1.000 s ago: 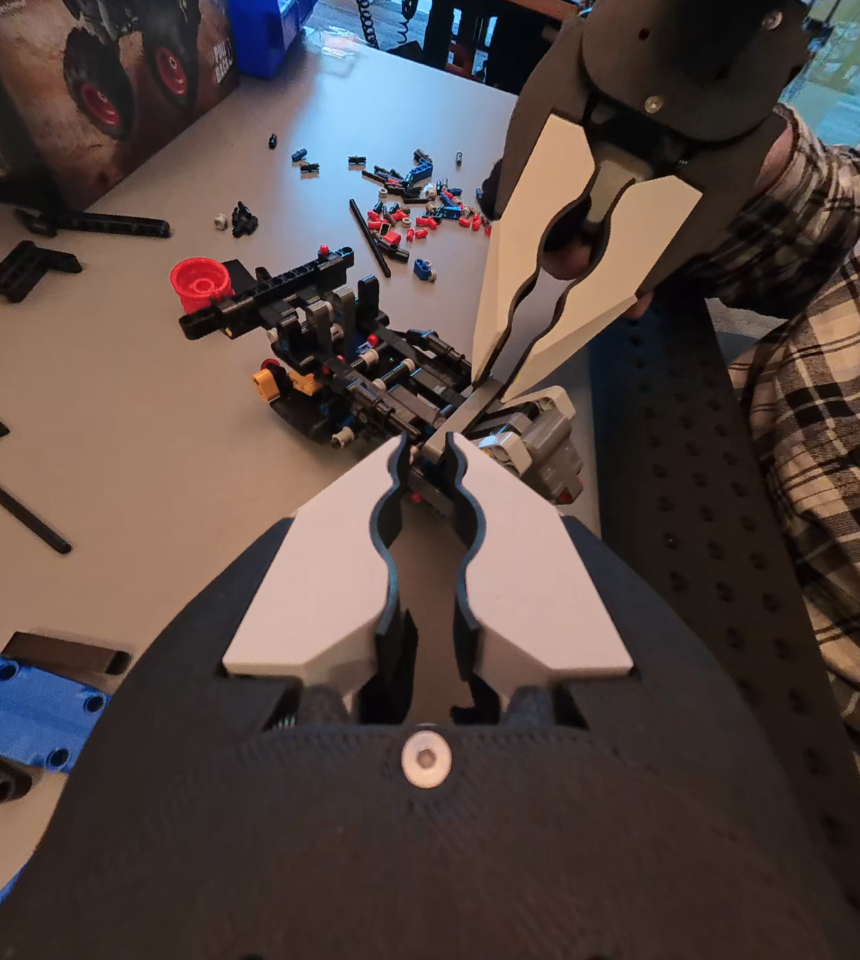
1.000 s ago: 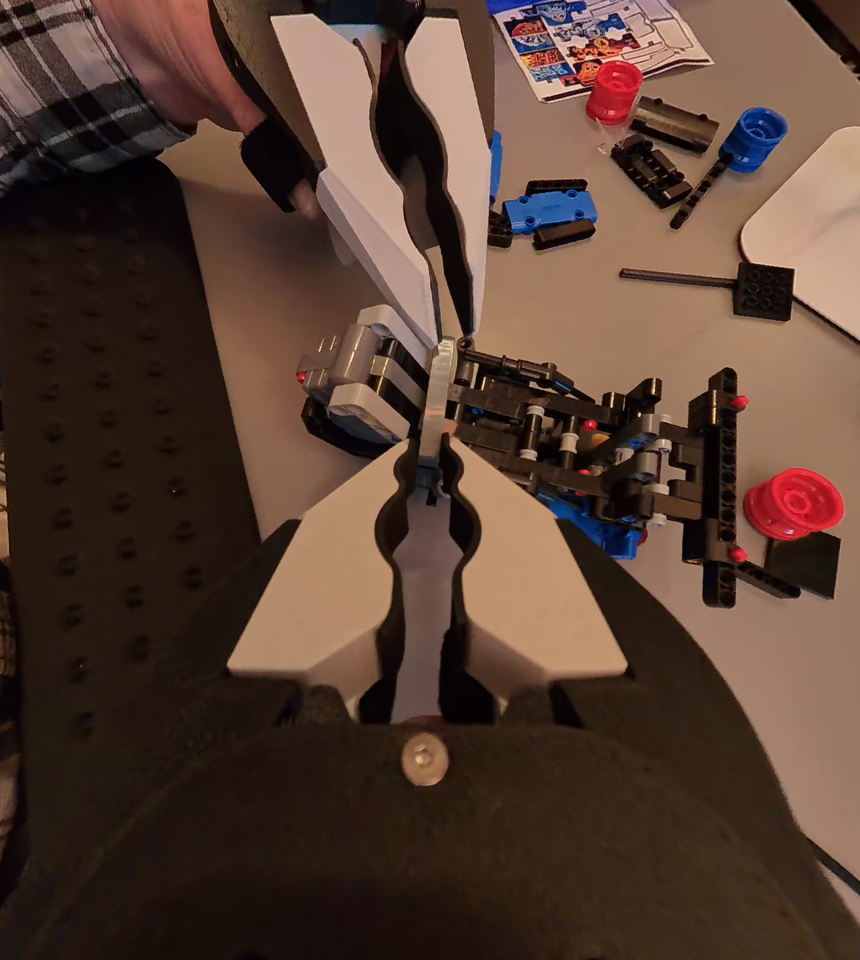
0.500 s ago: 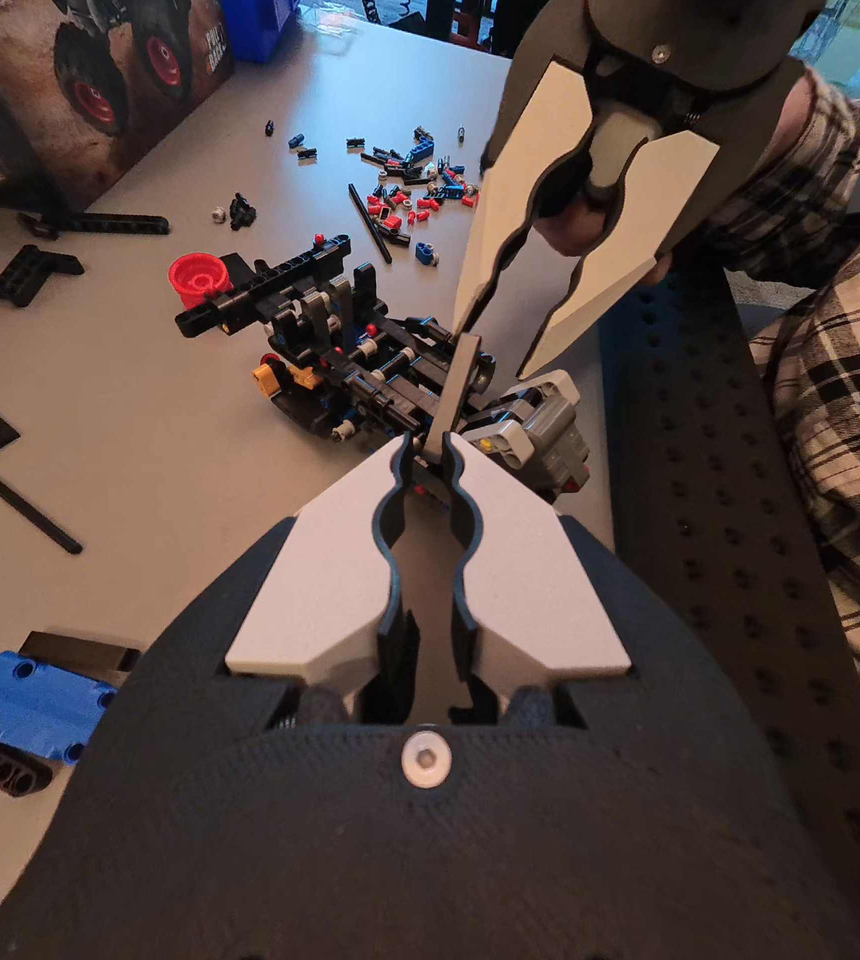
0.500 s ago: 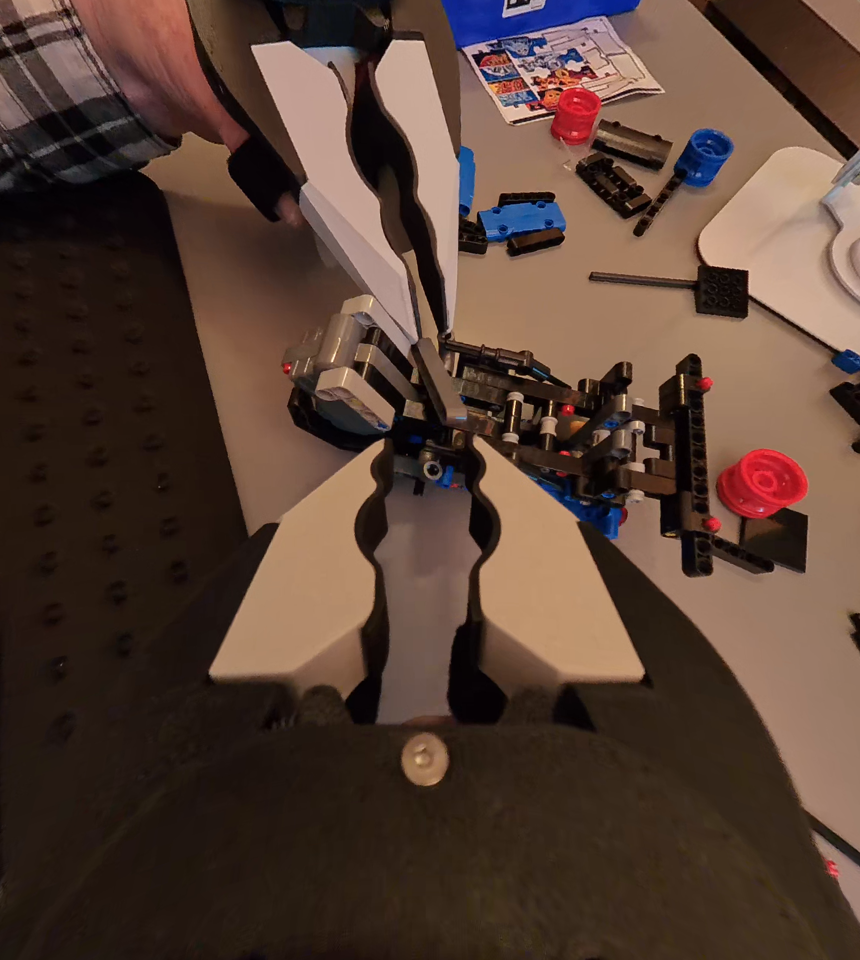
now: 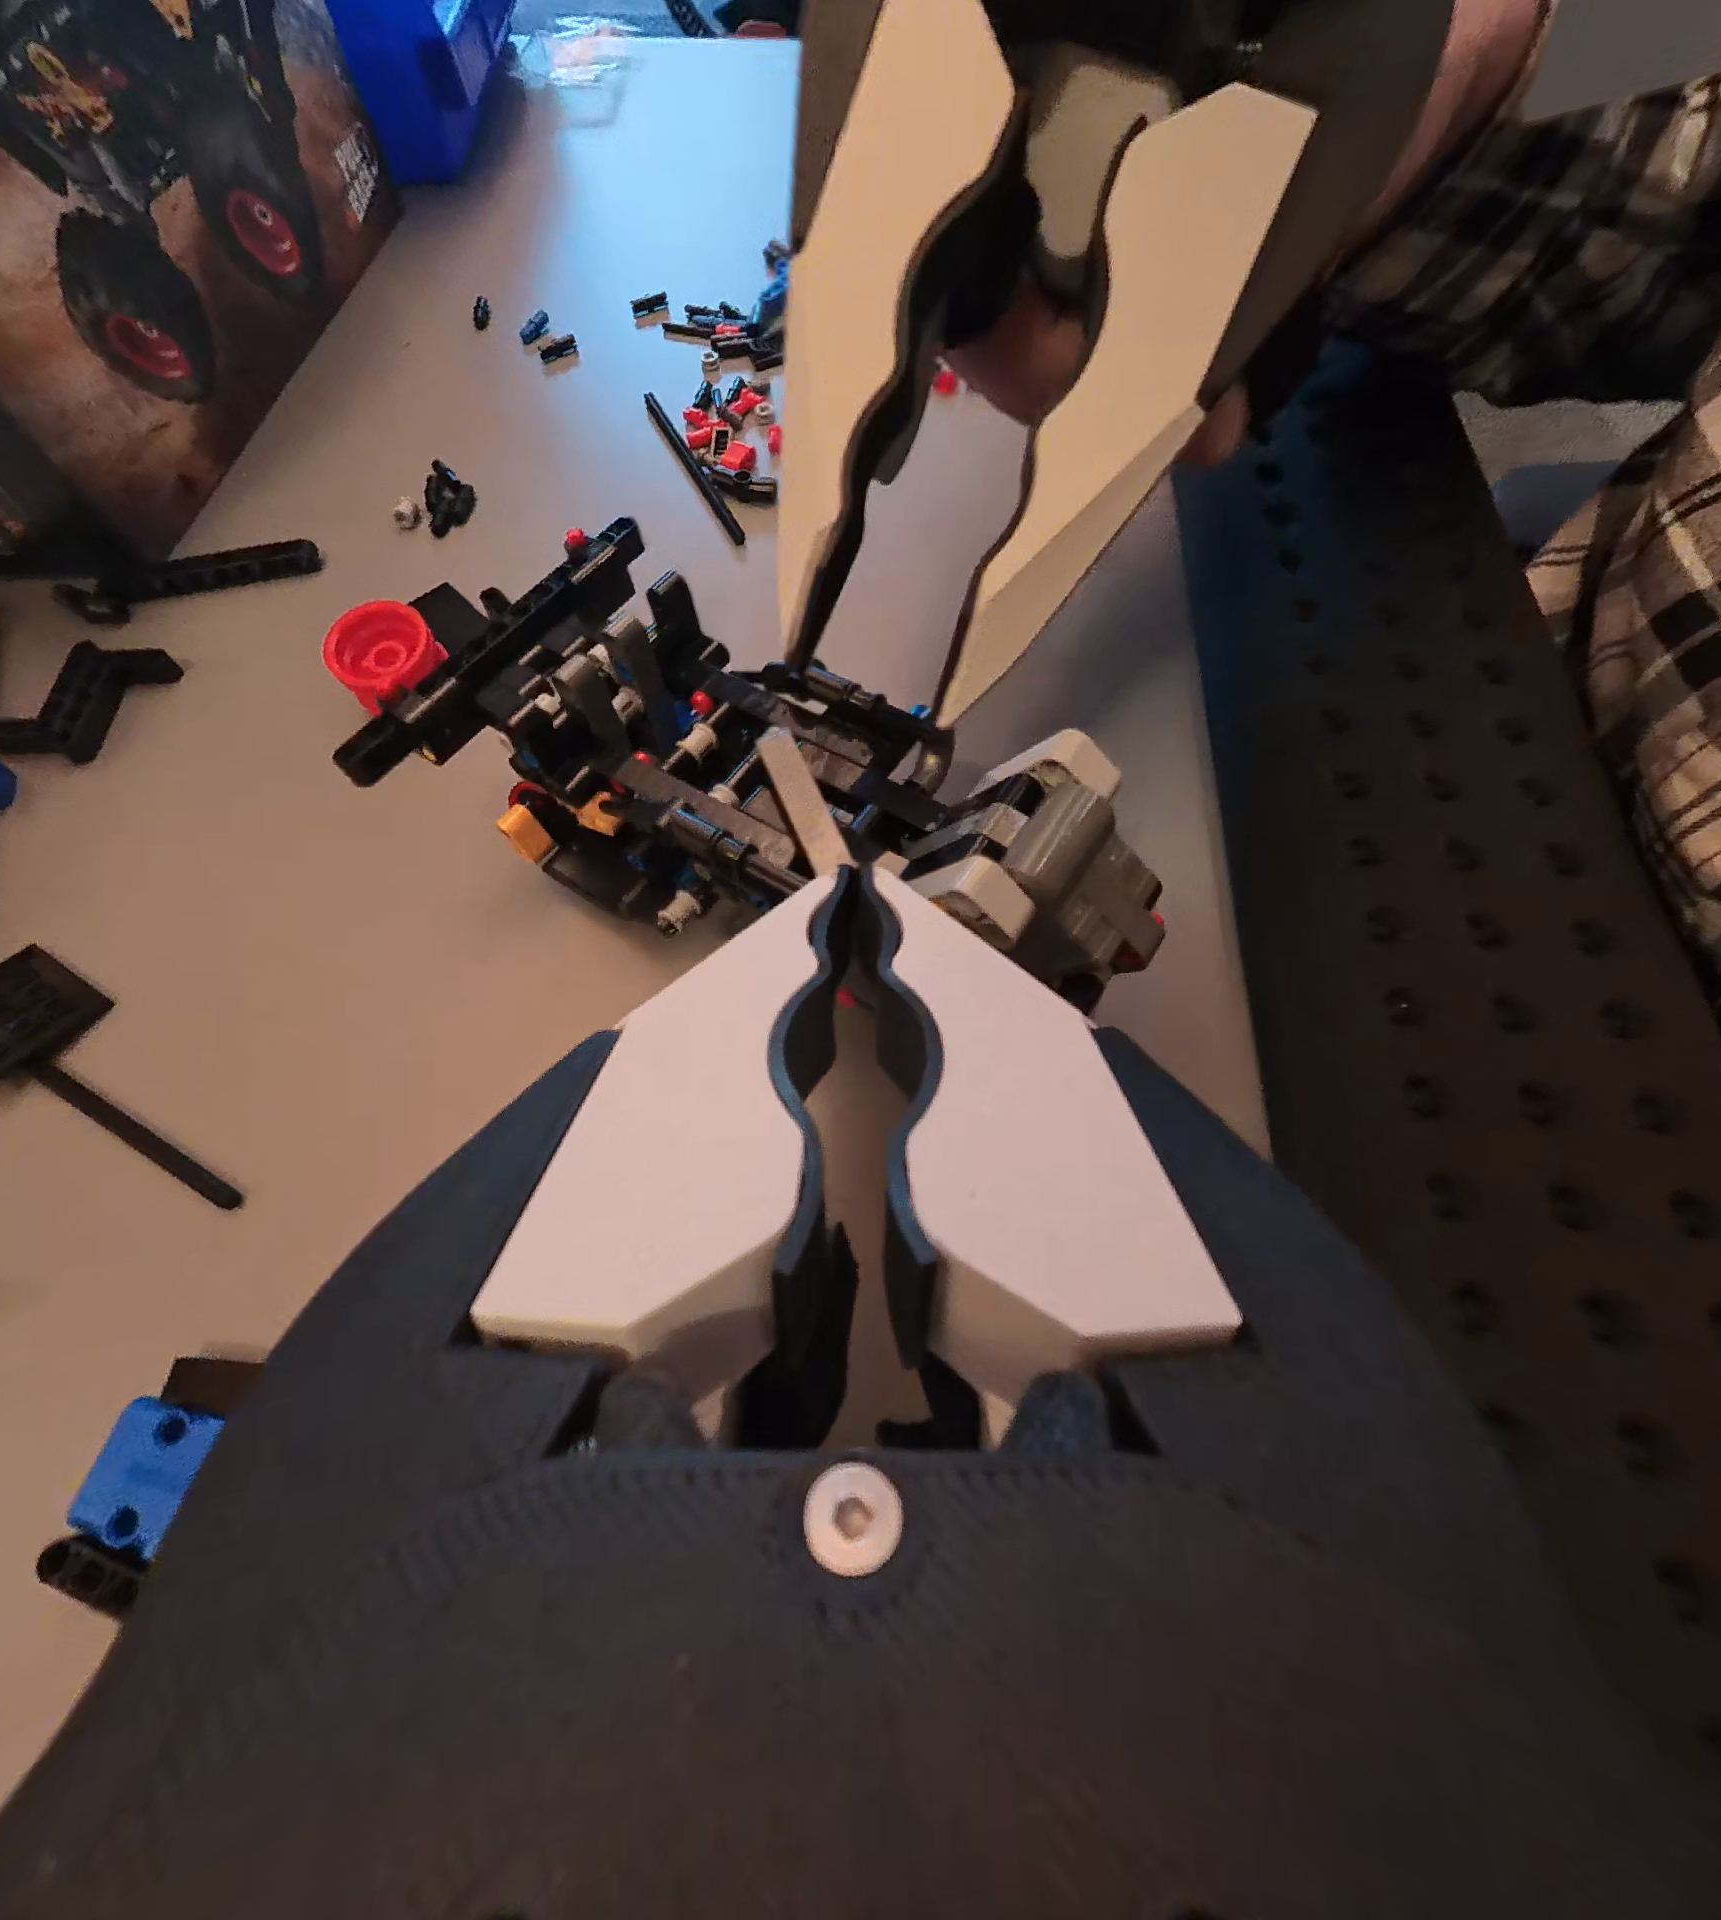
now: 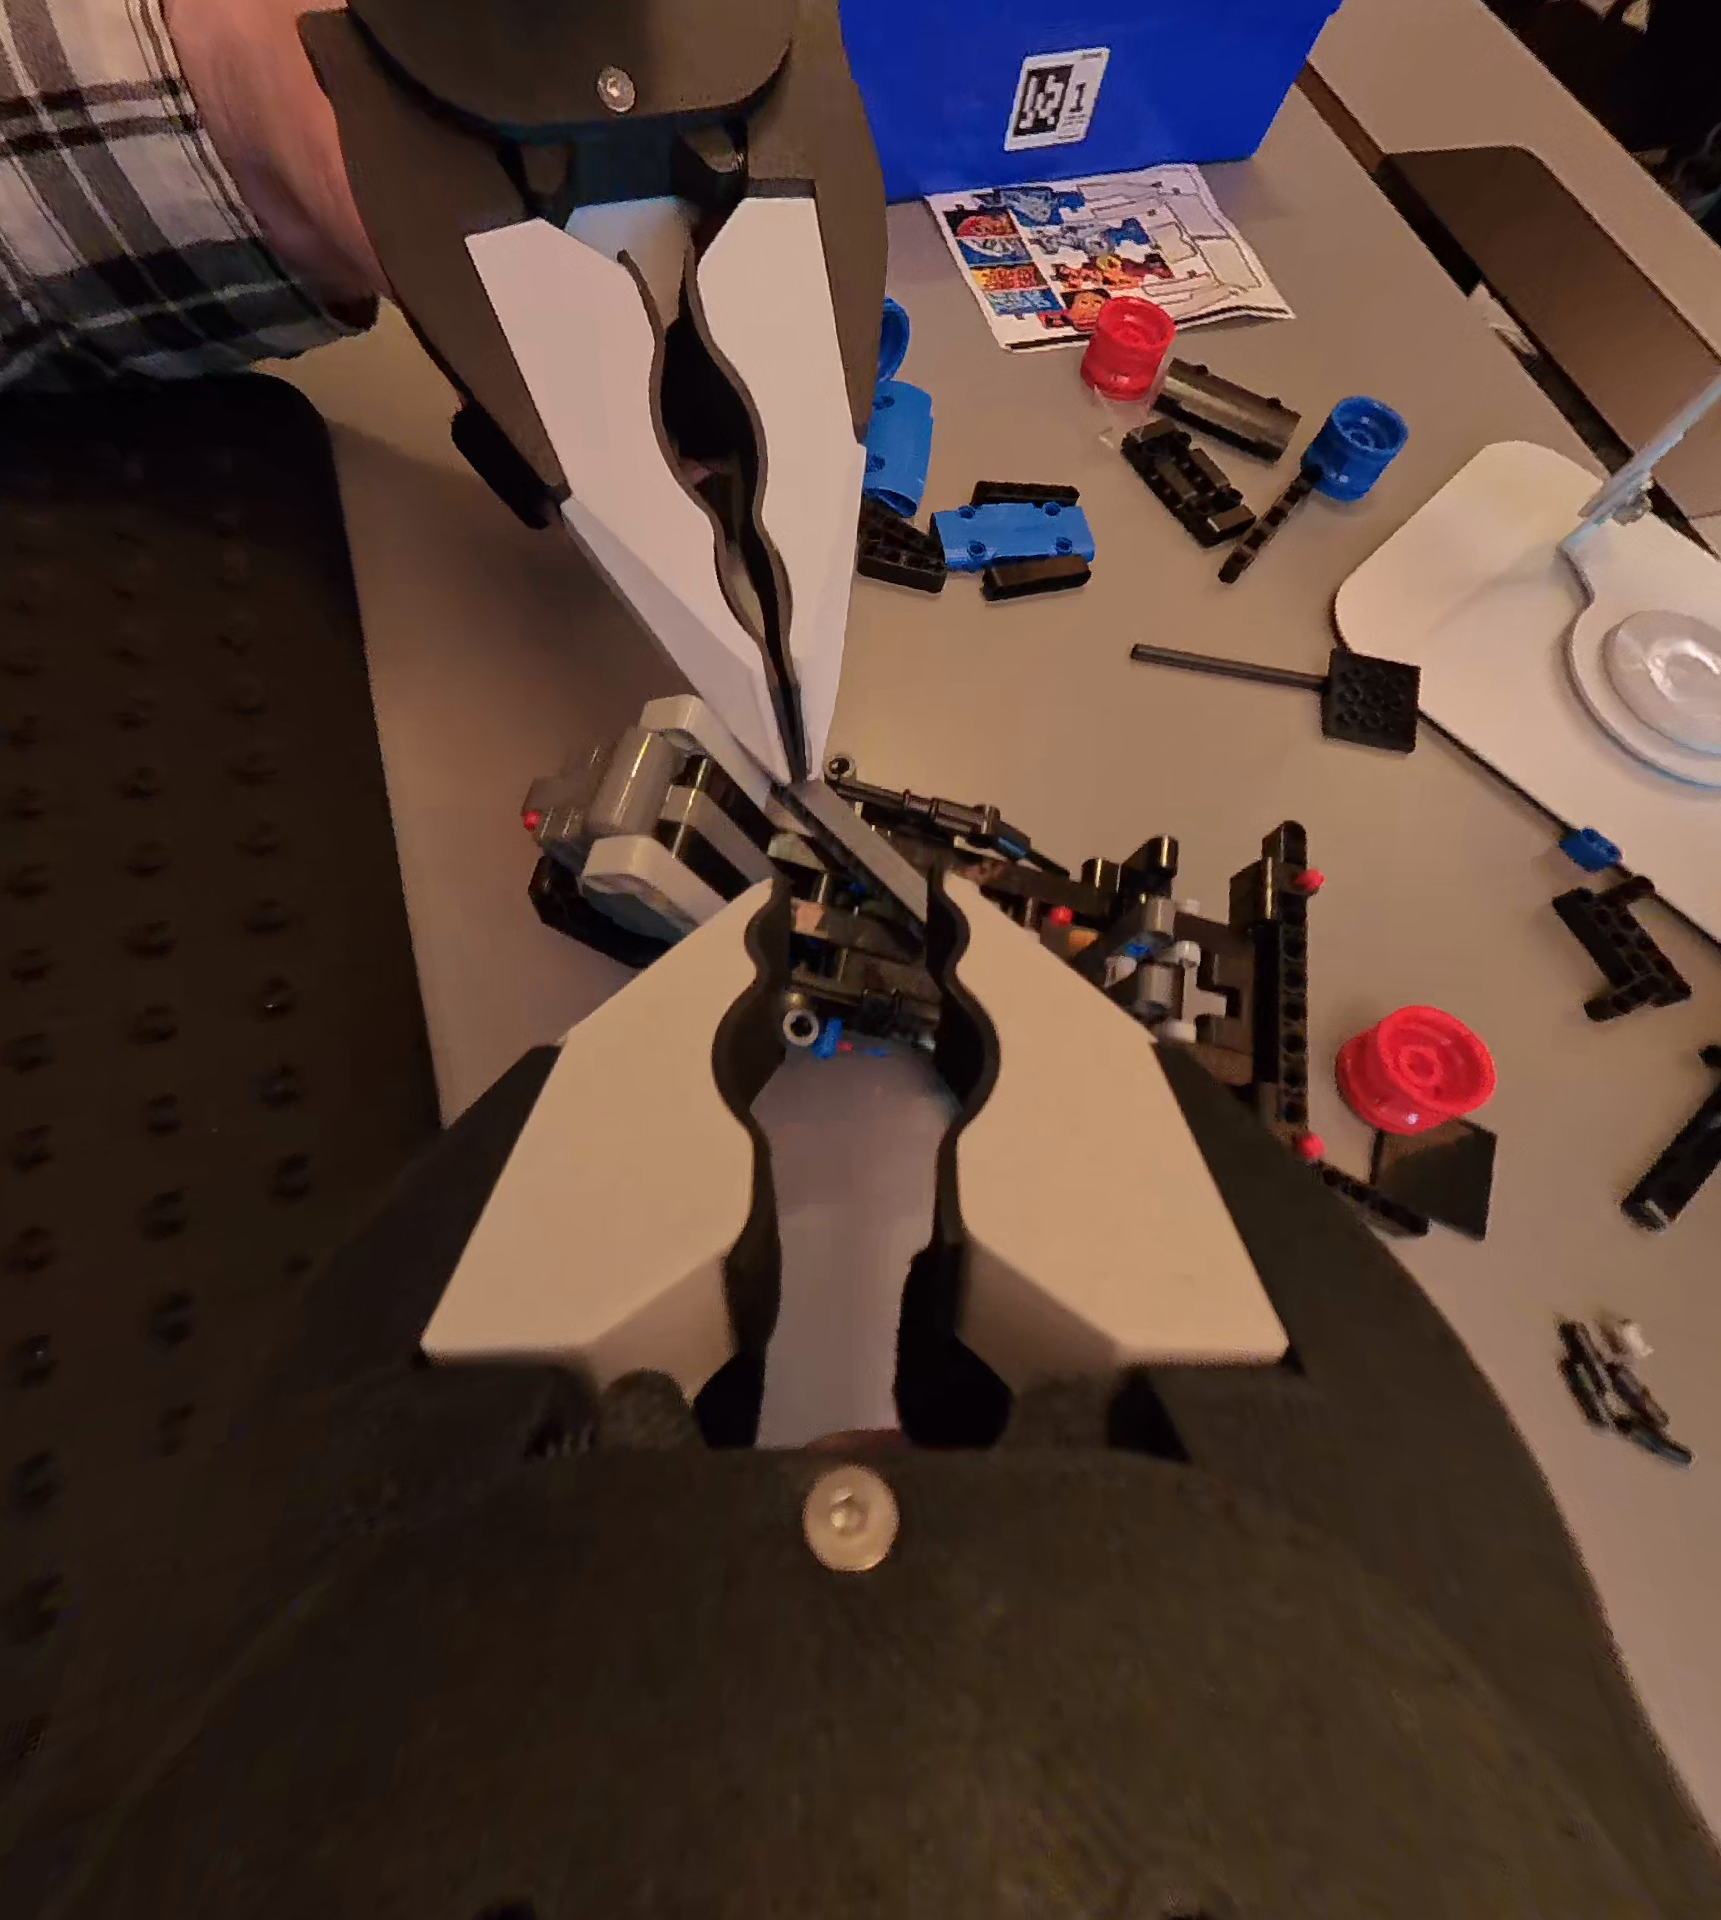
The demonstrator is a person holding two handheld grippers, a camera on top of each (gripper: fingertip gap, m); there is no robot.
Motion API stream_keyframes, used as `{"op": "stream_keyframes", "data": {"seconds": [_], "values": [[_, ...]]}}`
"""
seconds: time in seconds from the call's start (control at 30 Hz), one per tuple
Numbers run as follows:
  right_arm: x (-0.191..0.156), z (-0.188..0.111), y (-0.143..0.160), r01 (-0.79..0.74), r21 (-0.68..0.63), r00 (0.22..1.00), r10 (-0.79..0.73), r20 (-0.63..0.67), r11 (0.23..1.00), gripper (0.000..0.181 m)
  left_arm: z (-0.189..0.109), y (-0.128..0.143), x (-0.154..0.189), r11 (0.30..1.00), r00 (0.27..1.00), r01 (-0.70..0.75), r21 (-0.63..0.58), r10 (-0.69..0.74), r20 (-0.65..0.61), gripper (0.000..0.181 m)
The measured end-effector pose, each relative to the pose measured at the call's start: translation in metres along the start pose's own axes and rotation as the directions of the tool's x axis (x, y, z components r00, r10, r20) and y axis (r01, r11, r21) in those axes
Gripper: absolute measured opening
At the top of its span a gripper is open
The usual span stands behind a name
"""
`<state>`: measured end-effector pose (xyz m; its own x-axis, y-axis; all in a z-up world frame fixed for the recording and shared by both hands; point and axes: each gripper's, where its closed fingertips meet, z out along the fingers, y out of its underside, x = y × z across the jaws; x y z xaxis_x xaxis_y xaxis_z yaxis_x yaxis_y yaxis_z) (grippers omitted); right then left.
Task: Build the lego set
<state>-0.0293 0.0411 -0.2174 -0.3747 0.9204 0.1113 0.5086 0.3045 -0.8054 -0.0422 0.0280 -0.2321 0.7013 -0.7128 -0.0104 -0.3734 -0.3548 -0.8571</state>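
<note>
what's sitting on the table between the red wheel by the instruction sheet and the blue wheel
In the right wrist view, a dark grey block and a black studded piece lie between the red wheel and the blue wheel.

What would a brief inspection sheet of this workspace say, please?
Surface: grey table.
Job's things: half-built model on the table; grey beam over it.
Clutter: loose pins, red hub, blue panel.
Grippers: left tool shut on the beam; right tool open at the model.
Cables: nothing seen.
Surroundings: box, blue bin, booklet, black mat, plaid sleeve.
</note>
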Motion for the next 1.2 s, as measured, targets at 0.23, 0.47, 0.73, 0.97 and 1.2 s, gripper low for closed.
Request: {"op": "stream_keyframes", "data": {"seconds": [0.23,0.47,0.73,0.97,1.2], "values": [[-0.002,0.022,0.009,0.075,-0.115,0.989,-0.059,0.133,0.991,0.027,0.004,-0.002,0.004,0.995,0.996,-0.088,-0.036,0.088,-0.015,0.0],[-0.008,0.021,0.01,0.026,-0.144,0.979,0.004,0.205,0.989,0.006,0.003,-0.006,0.001,0.997,0.997,-0.071,-0.01,0.071,-0.005,0.007],[-0.015,0.007,0.007,-0.176,-0.147,0.965,0.2,0.171,0.973,0.005,0.0,0.002,-0.003,0.999,1.0,-0.027,-0.021,0.026,-0.018,0.02],[-0.017,0.008,0.011,-0.221,-0.179,0.967,0.239,0.084,0.959,0.005,0.007,0.006,-0.004,0.999,0.999,-0.03,-0.044,0.029,-0.041,0.014],[-0.016,0.013,0.014,-0.235,-0.209,0.966,0.252,0.058,0.949,0.005,0.007,0.002,-0.006,1.0,0.999,-0.011,-0.017,0.011,-0.045,0.016]]}}
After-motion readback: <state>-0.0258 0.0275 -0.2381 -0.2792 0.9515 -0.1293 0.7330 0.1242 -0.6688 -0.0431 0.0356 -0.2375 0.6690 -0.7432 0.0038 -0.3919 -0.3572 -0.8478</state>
